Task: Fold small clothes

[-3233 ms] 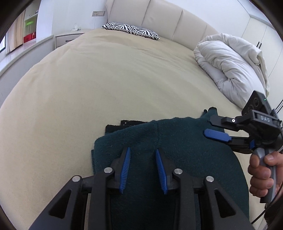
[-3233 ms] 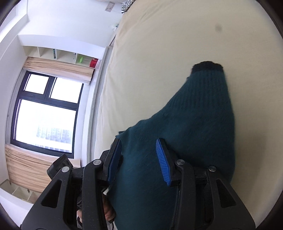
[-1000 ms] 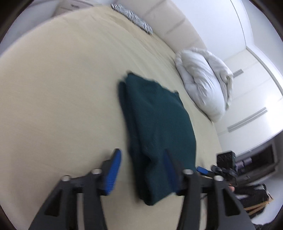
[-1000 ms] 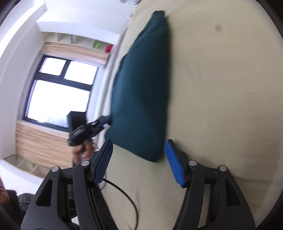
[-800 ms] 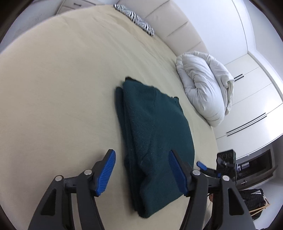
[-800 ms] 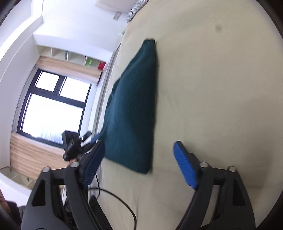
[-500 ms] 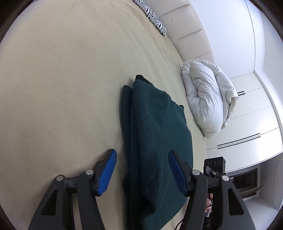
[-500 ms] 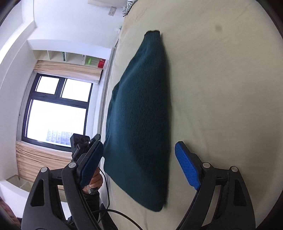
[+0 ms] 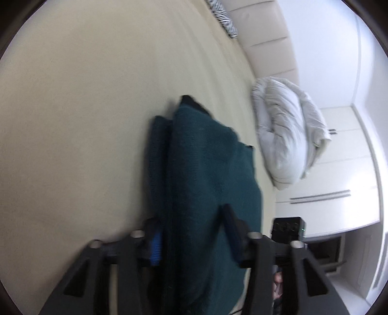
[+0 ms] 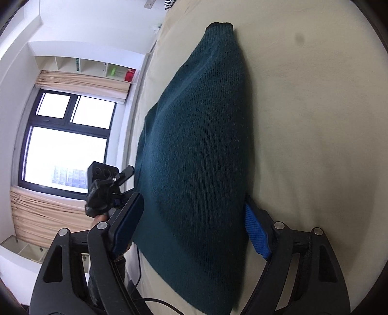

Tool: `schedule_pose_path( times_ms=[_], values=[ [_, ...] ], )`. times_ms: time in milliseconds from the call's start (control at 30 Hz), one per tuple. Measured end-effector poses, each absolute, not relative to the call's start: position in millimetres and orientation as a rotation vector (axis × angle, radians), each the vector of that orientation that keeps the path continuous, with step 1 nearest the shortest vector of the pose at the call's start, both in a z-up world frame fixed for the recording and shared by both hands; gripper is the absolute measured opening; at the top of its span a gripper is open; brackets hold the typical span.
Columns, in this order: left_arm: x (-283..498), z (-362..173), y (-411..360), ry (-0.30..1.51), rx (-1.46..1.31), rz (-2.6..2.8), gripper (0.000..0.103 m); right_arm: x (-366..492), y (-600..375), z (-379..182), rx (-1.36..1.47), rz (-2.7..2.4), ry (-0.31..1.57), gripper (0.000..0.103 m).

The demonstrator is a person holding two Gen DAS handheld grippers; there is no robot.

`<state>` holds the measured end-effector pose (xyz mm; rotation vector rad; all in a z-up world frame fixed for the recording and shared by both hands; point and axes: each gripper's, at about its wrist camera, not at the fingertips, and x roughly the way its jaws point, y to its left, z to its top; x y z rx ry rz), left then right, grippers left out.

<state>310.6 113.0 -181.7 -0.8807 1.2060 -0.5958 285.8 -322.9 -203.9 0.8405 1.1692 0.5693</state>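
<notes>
A dark teal knitted sweater (image 9: pixel 208 169) lies folded in a long strip on the beige bed (image 9: pixel 84 109); its black cuff points to the far end. My left gripper (image 9: pixel 192 236) straddles the near left part of the sweater (image 10: pixel 198 135). Its jaws are closing with the cloth between them, and the blurred pads still stand apart. My right gripper (image 10: pixel 191 225) spans the near end of the strip, its jaws closing, a blue pad (image 10: pixel 255 233) at the right edge. A hand holds the left gripper (image 10: pixel 106 184) at the sweater's left side.
A bunched white duvet (image 9: pixel 288 135) lies to the right of the sweater, and a zebra pillow (image 9: pixel 223 19) by the headboard. White wardrobes (image 9: pixel 339 169) stand beyond the bed. A window (image 10: pixel 65 145) with curtains is on the left. A cable (image 10: pixel 145 300) hangs off the bed's near edge.
Both grippers have come forward and down onto the near end of the sweater. The left view has rolled and its jaws have narrowed around the cloth's left edge.
</notes>
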Motion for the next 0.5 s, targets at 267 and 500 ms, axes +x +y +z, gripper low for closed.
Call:
schedule_pose_path(
  times_ms=[267,500],
  values=[
    [288.8,-163.2,109.0,1.166,-0.84,-0.583,0.024,274.3,-316.7,-196.1,0.779,0.49,1.17,0.045],
    [223.0,-115.6,86.9,1.132,-0.667,-0.623,0.024,231.5,-308.4,-158.6,0.685,0.487,1.106,0.04]
  ],
)
